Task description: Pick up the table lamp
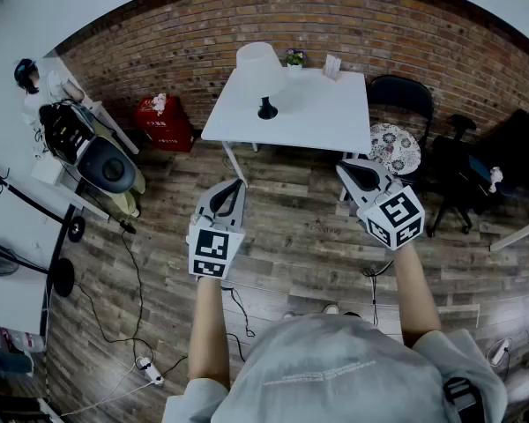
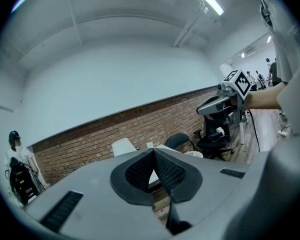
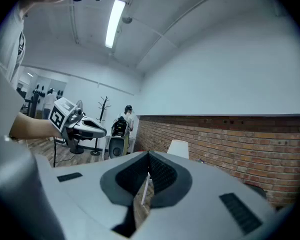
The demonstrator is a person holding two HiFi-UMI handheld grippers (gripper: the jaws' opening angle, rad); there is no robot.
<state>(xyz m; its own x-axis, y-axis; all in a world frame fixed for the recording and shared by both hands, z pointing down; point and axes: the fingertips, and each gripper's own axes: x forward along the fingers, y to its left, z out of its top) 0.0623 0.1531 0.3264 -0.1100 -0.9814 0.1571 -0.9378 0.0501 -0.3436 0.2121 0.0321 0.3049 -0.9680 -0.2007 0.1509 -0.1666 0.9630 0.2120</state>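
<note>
The table lamp (image 1: 260, 76) is seen upright at 12 o'clock of the nearer left gripper (image 1: 233, 185), well apart; that and the right gripper (image 1: 348, 170) are closed, empty.

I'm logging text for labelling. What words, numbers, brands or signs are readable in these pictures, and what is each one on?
None can be read as text.
The red box by the brick wall: white print, too small to read.
The grey shirt: faint line of print, too blurred.
The left gripper and right gripper: only black-and-white square patterns, no letters or numbers.
</note>
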